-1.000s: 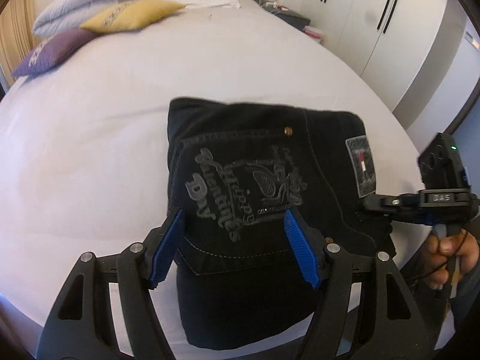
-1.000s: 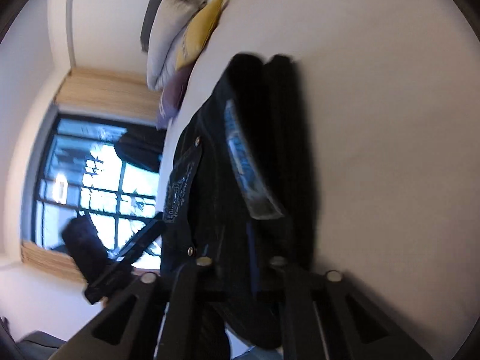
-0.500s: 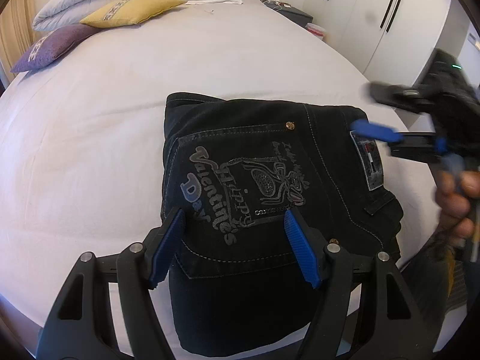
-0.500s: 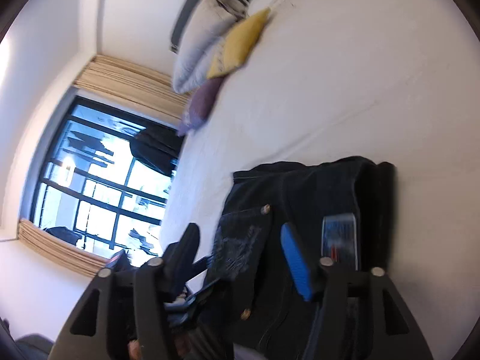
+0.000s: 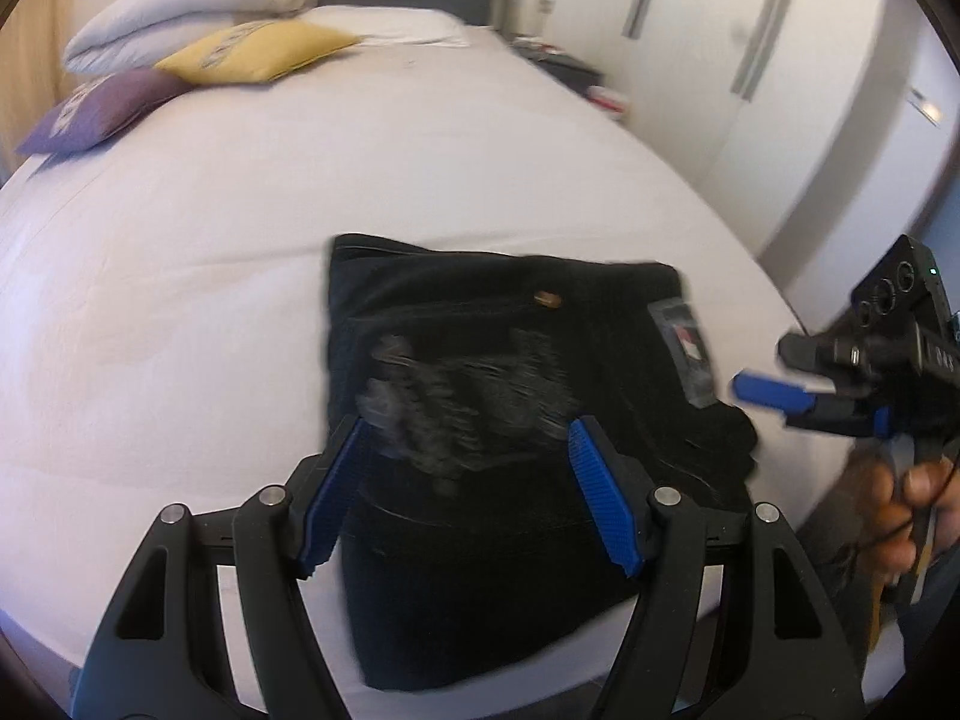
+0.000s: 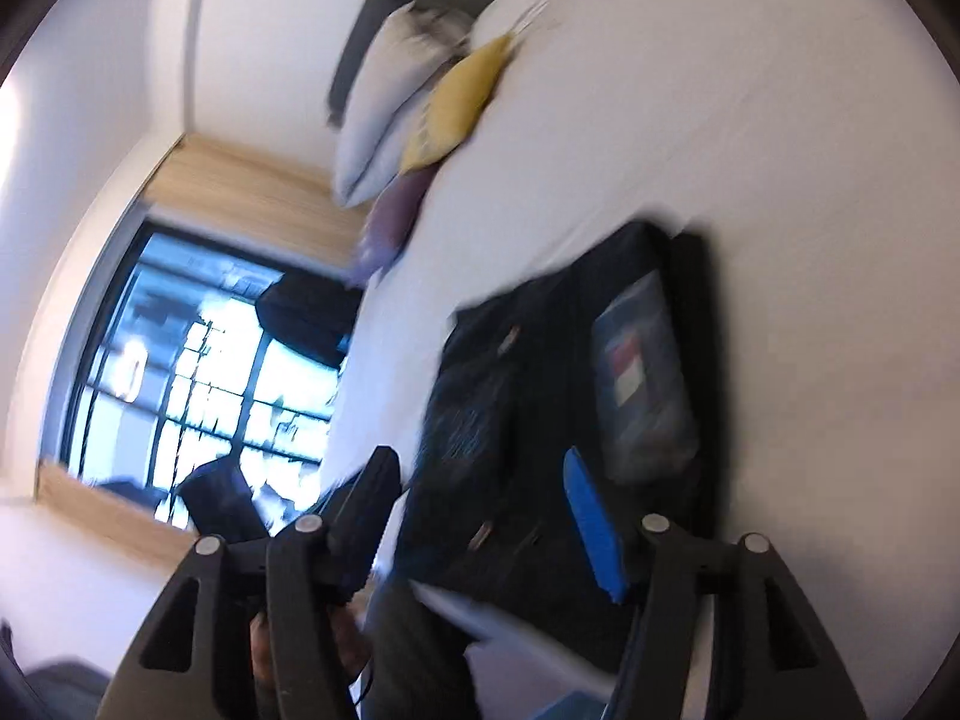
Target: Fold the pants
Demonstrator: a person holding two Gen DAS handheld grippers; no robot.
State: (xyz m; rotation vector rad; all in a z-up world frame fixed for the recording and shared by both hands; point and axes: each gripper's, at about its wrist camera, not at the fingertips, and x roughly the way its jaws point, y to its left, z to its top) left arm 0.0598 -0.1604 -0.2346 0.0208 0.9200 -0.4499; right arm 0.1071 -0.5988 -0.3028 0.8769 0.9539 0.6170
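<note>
The black pants [image 5: 516, 420] lie folded into a compact square on the white bed [image 5: 300, 192], near its front right corner, back pocket print and waist label up. My left gripper [image 5: 468, 492] is open and empty, just above their near half. My right gripper [image 5: 774, 396] shows at the right of the left wrist view, open and empty, just off the pants' right edge. In the right wrist view the right gripper [image 6: 486, 516] is open in front of the pants [image 6: 564, 408], which are blurred.
Grey, yellow and purple pillows [image 5: 228, 54] lie at the head of the bed. White wardrobe doors [image 5: 750, 60] stand to the right. A large window [image 6: 198, 384] shows in the right wrist view. The bed edge runs just in front of the pants.
My right gripper let go of the pants' right edge, opened and pulled back to the right. My left gripper stayed open and lifted slightly. The pants stay folded in place.
</note>
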